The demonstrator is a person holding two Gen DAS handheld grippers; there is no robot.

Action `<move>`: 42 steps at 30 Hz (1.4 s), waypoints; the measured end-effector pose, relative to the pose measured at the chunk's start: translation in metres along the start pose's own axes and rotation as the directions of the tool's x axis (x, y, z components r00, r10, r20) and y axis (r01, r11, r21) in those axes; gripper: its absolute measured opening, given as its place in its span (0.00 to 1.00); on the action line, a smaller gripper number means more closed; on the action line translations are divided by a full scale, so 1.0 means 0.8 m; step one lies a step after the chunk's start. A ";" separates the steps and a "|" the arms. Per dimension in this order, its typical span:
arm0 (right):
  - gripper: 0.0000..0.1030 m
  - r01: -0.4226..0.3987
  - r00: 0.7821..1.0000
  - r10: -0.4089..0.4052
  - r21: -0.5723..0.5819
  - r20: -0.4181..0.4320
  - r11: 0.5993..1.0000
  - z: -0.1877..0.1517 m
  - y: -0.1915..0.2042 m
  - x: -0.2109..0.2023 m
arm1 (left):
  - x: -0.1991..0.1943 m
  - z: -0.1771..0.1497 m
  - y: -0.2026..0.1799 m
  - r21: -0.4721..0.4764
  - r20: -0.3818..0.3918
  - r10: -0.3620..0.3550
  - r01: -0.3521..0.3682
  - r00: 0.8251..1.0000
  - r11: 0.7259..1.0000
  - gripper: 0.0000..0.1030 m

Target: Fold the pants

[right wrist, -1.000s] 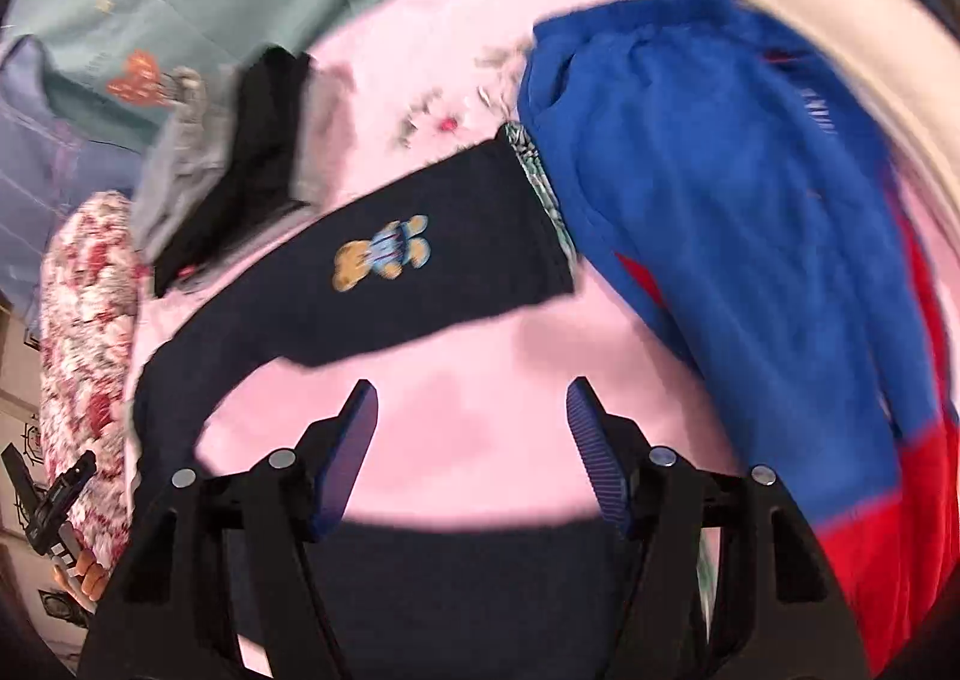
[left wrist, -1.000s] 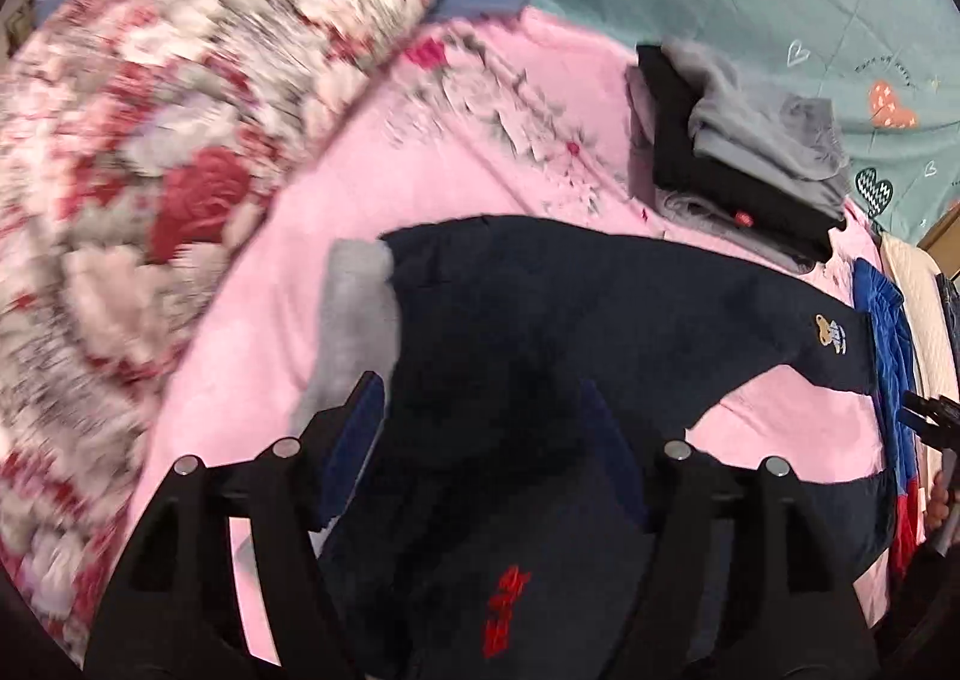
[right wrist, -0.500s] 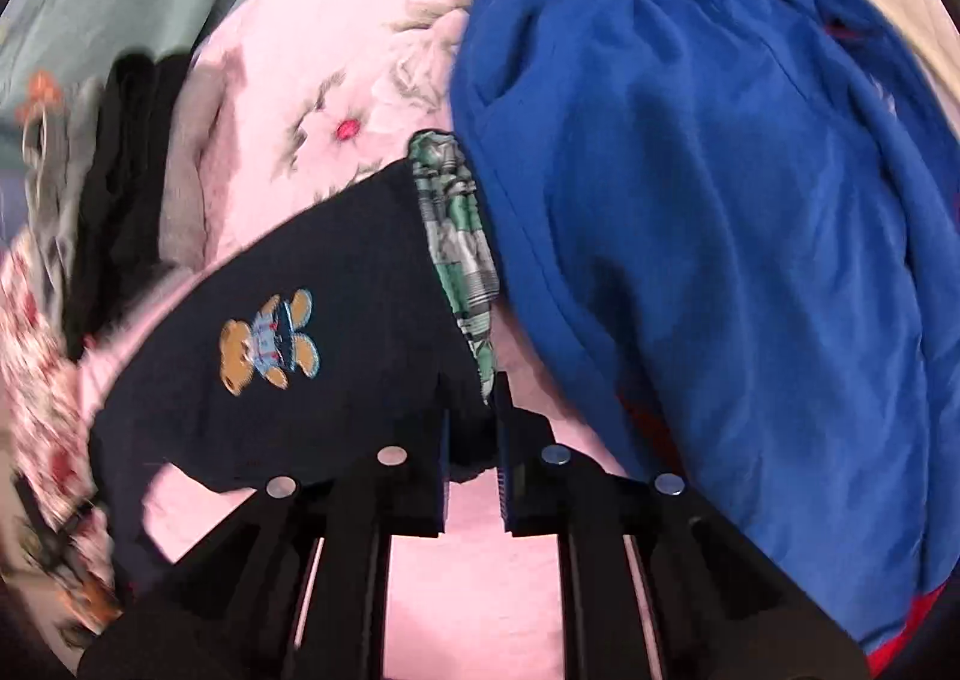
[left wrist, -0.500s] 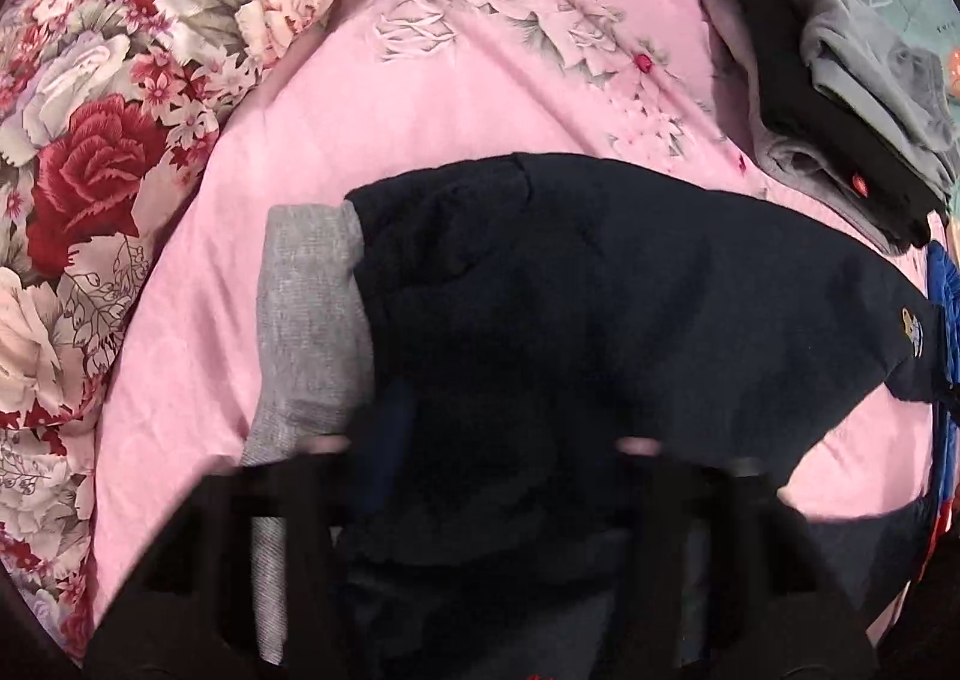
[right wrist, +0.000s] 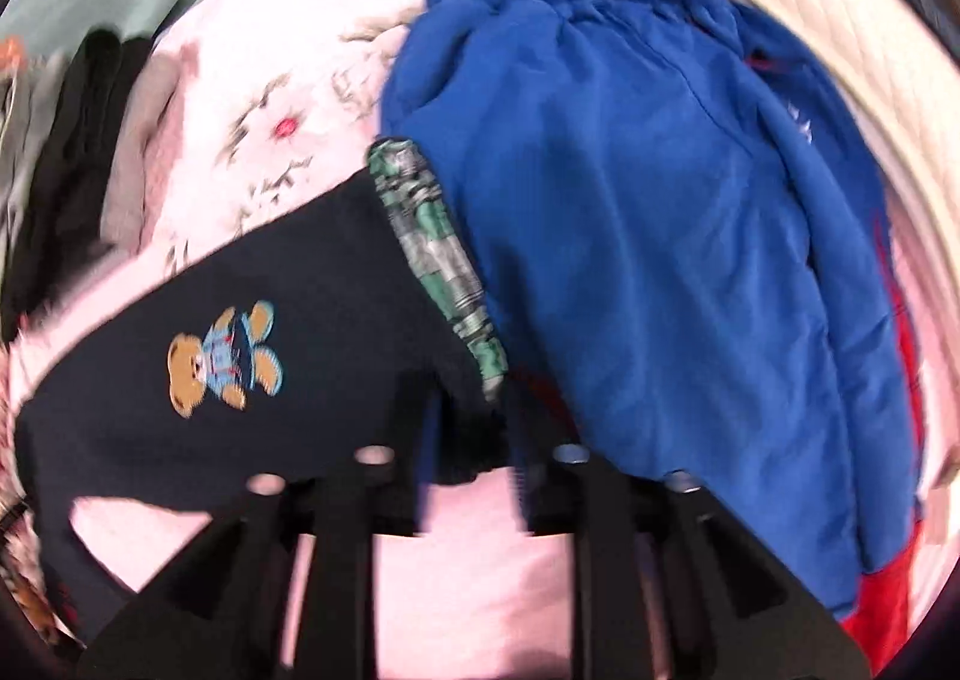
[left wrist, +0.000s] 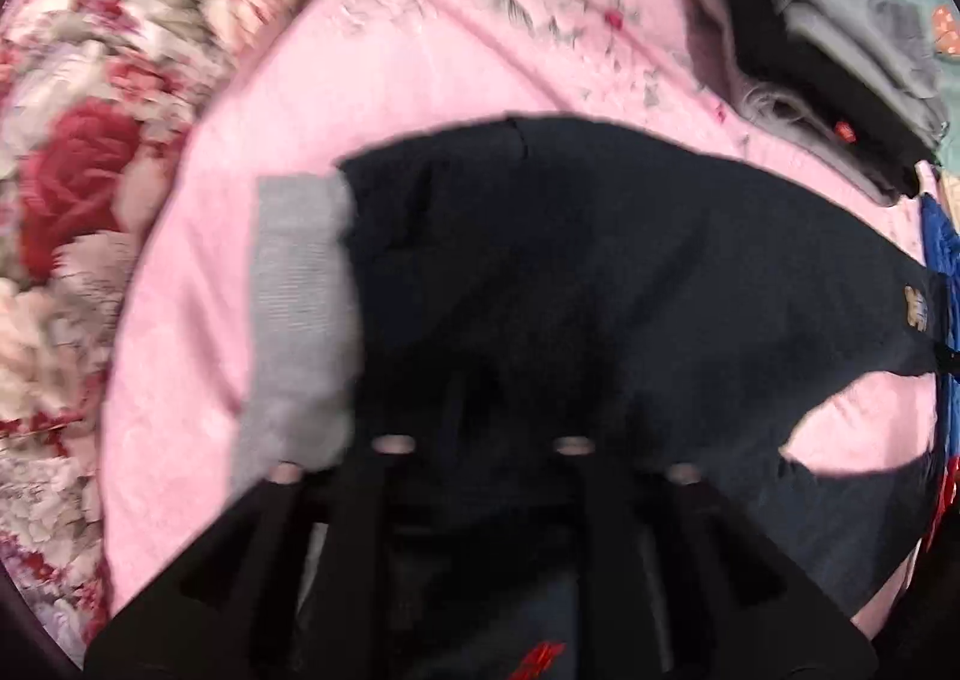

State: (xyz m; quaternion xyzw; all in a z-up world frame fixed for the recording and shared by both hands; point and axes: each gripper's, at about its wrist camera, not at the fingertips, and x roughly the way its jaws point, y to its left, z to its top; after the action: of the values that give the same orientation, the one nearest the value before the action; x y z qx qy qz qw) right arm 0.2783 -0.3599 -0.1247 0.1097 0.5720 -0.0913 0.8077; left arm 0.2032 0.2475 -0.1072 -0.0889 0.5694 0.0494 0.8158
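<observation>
Since half a second ago both tools have been opened again, after being nearly pressed together. Dark navy pants are spread on the pink bedsheet, right under the left tool, which is blurred; its jaws are seen parted over the dark fabric, nothing clearly pinched. A grey waistband is seen just left of it. At the right tool, the jaws are spread either side of the pant leg's hem, beside the checked green cuff; contact can't be told. A bear patch sits to its left, blue pants to its right.
</observation>
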 end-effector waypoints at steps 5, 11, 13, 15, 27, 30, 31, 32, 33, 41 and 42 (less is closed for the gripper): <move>0.44 -0.041 0.997 0.041 -0.006 0.065 0.999 -0.032 0.010 -0.059 | -0.061 0.016 0.021 0.066 0.182 0.094 -0.107 0.979 0.992 0.80; 0.44 -0.165 0.986 0.166 -0.091 0.005 0.982 -0.078 0.073 -0.096 | -0.021 0.091 0.012 0.312 0.171 0.002 -0.056 0.985 0.948 0.85; 0.44 -0.172 0.985 0.175 -0.146 0.003 0.974 -0.088 0.108 -0.105 | 0.000 0.100 0.008 0.369 0.142 -0.020 -0.034 0.990 0.929 0.85; 0.44 -0.176 0.984 0.179 -0.192 0.000 0.966 -0.091 0.137 -0.109 | 0.024 0.114 0.007 0.397 0.100 -0.047 0.003 0.994 0.918 0.85; 0.52 -0.307 0.946 0.301 -0.635 -0.122 0.708 -0.096 0.382 -0.088 | 0.060 0.097 -0.004 0.520 0.019 -0.144 0.113 0.989 0.847 0.46; 0.52 -0.340 0.930 0.340 -0.690 -0.144 0.639 -0.075 0.439 -0.065 | 0.053 0.093 -0.007 0.530 0.018 -0.171 0.136 0.985 0.837 0.26; 0.52 -0.348 0.925 0.349 -0.706 -0.151 0.617 -0.066 0.456 -0.055 | 0.051 0.091 -0.007 0.532 0.031 -0.171 0.129 0.985 0.837 0.25; 0.52 -0.346 0.925 0.348 -0.723 -0.155 0.598 -0.060 0.470 -0.045 | 0.049 0.089 -0.007 0.531 0.041 -0.179 0.130 0.983 0.837 0.23; 0.52 -0.339 0.927 0.342 -0.740 -0.156 0.580 -0.054 0.481 -0.036 | 0.045 0.087 -0.005 0.528 0.053 -0.190 0.134 0.980 0.839 0.23; 0.52 -0.354 0.930 0.255 -0.826 -0.263 0.439 -0.032 0.539 0.038 | 0.008 0.085 0.012 0.505 0.093 -0.269 0.187 0.959 0.843 0.22; 0.52 -0.351 0.932 0.243 -0.834 -0.268 0.425 -0.031 0.542 0.044 | 0.008 0.083 0.011 0.504 0.094 -0.274 0.192 0.957 0.842 0.22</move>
State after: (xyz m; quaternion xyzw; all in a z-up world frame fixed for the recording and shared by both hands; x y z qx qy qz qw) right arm 0.3857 0.0626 -0.1346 -0.2108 0.5518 0.3608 0.7217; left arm 0.2652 0.2697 -0.0916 0.0560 0.4798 -0.1889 0.8550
